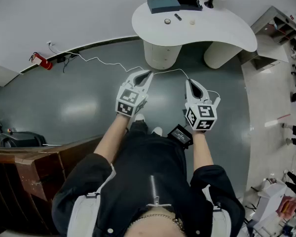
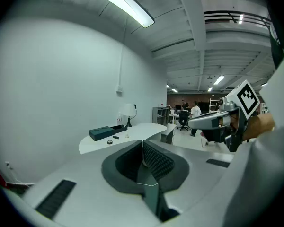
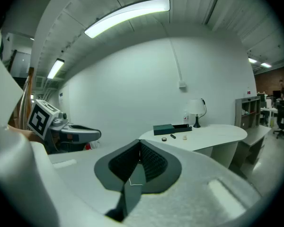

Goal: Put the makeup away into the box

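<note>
White table (image 1: 222, 31) is sitting at 12 o'clock, makeup pieces (image 1: 178, 17) lying at 5 o'clock of box (image 1: 163, 4). Left gripper (image 1: 148, 74) and right gripper (image 1: 188, 83) are hovering well short, jaws together, empty.

Left gripper (image 2: 143, 143) pointed at the desk, jaws pressed together with nothing in them

The white curved table (image 2: 144, 129) sits well ahead with a dark box (image 2: 101, 133), a lamp (image 2: 128, 110) and a few small items (image 2: 115, 137) on it. The right gripper (image 2: 192, 123) hangs at the right edge.
</note>
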### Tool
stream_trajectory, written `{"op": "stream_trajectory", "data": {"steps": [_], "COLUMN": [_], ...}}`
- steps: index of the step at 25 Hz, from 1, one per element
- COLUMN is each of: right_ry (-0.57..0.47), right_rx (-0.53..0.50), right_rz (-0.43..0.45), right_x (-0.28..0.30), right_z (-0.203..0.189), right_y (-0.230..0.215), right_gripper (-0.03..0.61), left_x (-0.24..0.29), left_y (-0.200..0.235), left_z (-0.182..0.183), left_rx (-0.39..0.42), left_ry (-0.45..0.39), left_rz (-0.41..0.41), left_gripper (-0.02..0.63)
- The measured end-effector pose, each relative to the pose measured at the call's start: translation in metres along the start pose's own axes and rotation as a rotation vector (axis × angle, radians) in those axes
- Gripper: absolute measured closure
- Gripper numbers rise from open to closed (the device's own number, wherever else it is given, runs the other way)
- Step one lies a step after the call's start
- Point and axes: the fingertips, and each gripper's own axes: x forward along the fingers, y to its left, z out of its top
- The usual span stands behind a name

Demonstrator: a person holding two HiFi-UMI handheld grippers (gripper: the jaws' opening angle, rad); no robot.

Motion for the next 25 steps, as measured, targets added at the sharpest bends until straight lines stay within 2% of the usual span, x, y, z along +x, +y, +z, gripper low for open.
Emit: {"op": "stream_trajectory", "data": {"steps": [17, 25], "right_ry": [0.022, 0.051], "right_rx": [0.027, 0.046], "right_rz": [0.034, 0.021], "right_x": [-0.014, -0.015], "right_z": [-0.013, -0.022], "right_y": [-0.017, -0.038], "right_gripper": [0.572, 0.572], "left_x": [0.015, 0.036], "left_y": [-0.024, -0.030], "left_z": [0.001, 0.004], "left_rx": [0.006, 0.002], "left_ry": [0.005, 0.008], "left_rz": [-0.009, -0.021], "left_gripper": [0.600, 0.600]}}
